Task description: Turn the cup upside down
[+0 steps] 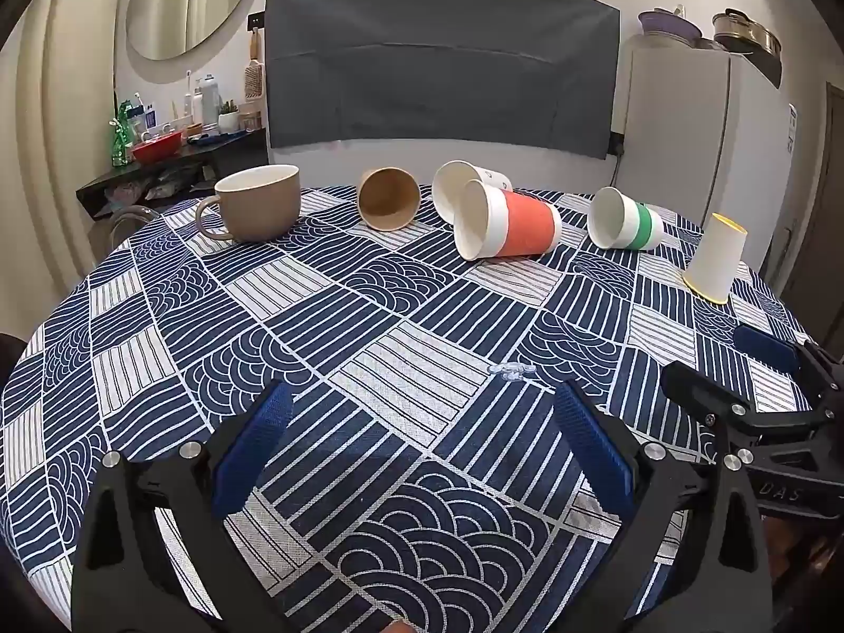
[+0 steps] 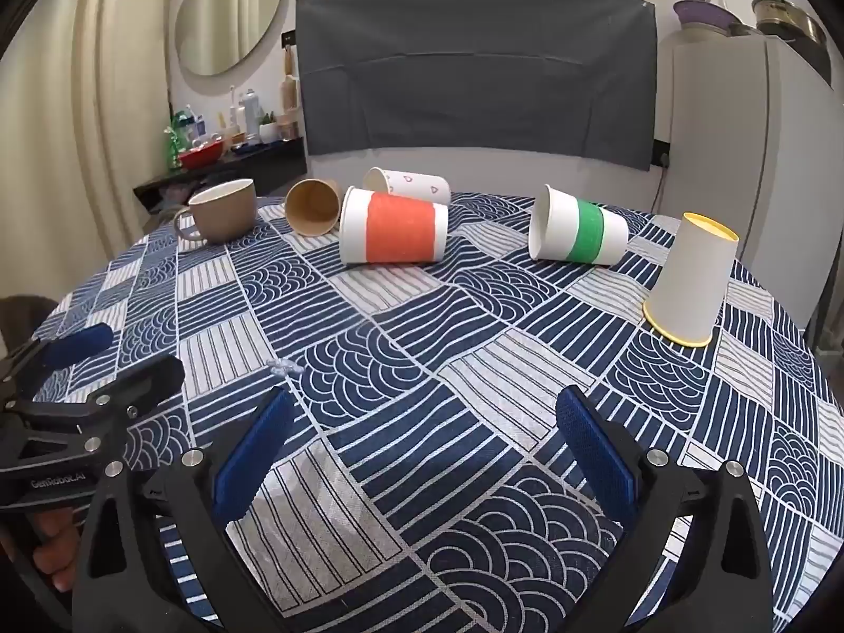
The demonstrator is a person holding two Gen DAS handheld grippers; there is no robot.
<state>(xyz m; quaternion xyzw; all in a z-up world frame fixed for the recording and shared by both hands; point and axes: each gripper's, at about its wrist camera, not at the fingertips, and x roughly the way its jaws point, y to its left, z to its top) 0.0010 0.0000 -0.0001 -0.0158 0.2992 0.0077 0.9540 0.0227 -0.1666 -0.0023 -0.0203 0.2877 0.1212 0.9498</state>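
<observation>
Several cups are on the patterned tablecloth [image 1: 401, 316]. A beige mug [image 1: 258, 203] [image 2: 221, 211] stands upright at the back left. A brown paper cup [image 1: 389, 199] [image 2: 313, 207], a white printed cup [image 1: 464, 182] [image 2: 411, 184], a red-banded cup [image 1: 509, 227] [image 2: 393, 227] and a green-banded cup [image 1: 625, 219] [image 2: 577, 226] lie on their sides. A white cup with a yellow rim [image 1: 715, 258] [image 2: 688, 279] stands upside down at the right. My left gripper [image 1: 422, 448] [image 2: 100, 364] and right gripper [image 2: 424, 451] [image 1: 728, 364] are open and empty, low over the near table, far from the cups.
A small clear scrap [image 1: 510, 371] [image 2: 285, 367] lies on the cloth between the grippers. Behind the table are a grey-covered screen [image 1: 443, 89], a cluttered shelf [image 1: 174, 158] at the left and a white fridge [image 1: 686, 126] at the right.
</observation>
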